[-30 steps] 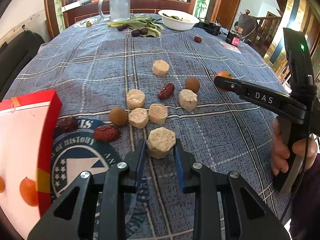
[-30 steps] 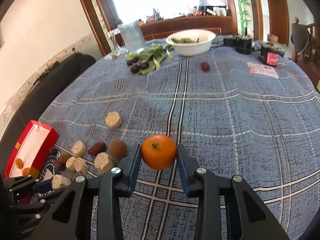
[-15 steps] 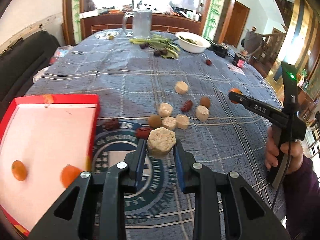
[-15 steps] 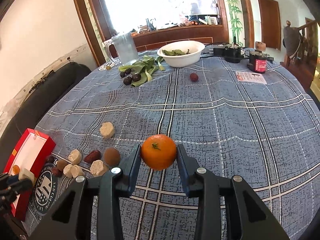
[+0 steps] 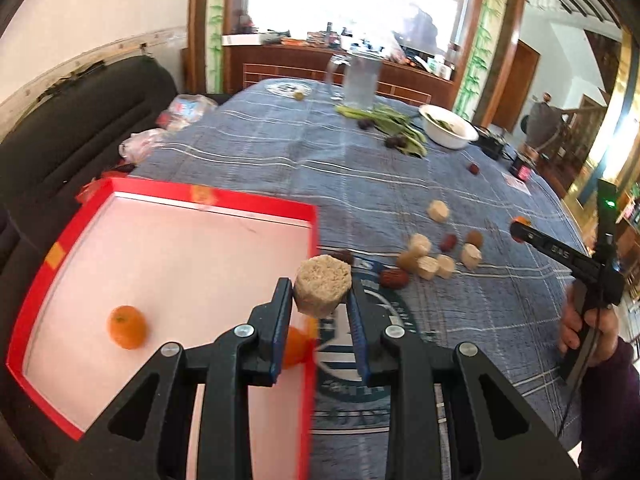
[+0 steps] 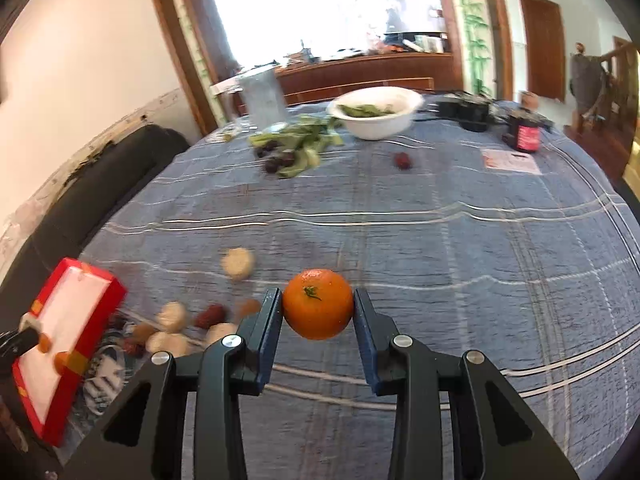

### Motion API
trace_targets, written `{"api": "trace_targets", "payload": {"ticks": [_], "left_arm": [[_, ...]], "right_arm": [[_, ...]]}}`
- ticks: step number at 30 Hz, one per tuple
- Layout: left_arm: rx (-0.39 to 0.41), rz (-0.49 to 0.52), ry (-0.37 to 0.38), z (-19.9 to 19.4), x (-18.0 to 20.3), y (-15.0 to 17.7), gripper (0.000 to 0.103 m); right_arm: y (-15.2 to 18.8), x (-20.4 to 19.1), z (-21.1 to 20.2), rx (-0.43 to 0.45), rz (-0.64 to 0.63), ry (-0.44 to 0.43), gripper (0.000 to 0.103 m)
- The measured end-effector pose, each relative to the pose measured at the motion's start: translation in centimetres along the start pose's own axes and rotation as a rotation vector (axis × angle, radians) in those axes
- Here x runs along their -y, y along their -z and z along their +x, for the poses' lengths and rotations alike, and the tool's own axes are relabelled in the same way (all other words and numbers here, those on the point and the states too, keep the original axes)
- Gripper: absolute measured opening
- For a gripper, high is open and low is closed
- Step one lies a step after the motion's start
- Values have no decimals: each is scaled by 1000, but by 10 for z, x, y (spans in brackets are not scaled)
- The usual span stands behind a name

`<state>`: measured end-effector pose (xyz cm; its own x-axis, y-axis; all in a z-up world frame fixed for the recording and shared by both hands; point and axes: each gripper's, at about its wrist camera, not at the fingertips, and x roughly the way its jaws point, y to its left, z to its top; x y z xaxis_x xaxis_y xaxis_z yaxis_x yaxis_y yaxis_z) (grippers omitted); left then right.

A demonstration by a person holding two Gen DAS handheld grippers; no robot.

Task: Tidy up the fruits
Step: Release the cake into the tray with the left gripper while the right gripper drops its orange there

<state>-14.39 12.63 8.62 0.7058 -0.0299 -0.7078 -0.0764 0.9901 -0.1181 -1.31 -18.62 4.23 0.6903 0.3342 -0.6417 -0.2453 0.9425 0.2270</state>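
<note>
My left gripper (image 5: 320,300) is shut on a beige sugarcane chunk (image 5: 322,286) and holds it in the air over the right edge of the red box (image 5: 56,252). The box holds one orange (image 5: 127,327) and a second orange (image 5: 296,346) partly hidden behind my fingers. My right gripper (image 6: 318,306) is shut on an orange (image 6: 318,304) above the blue tablecloth; it also shows in the left wrist view (image 5: 520,232). Several sugarcane chunks (image 5: 426,266) and red dates (image 5: 394,279) lie on the cloth to the right of the box.
At the far end of the table stand a white bowl (image 5: 450,130), a glass jug (image 5: 362,80) and green vegetables (image 5: 384,120). A lone date (image 6: 402,160) and a dark bottle (image 6: 524,132) are at the back right. A black sofa (image 5: 60,152) runs along the left.
My left gripper has lifted the sugarcane chunk off the cloth and carried it left to the red box's edge. My right gripper keeps the orange and has drifted slightly left.
</note>
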Motion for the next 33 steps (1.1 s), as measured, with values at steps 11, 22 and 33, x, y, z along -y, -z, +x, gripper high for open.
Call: {"api": "trace_targets", "payload": {"ticks": [11,22,33], "left_arm": [[73,-107,-83,-16,-59,-10,30],[86,-207,-205,-20,-126,-6,30],[6,-166,-163,4,-113,4,30]], "right_arm": [[-7,-160,3,-11,-187,-290,34],[16,-252,48,-137,-267,-399,34],[36,-259,72,-271,-312,-379,36]]}}
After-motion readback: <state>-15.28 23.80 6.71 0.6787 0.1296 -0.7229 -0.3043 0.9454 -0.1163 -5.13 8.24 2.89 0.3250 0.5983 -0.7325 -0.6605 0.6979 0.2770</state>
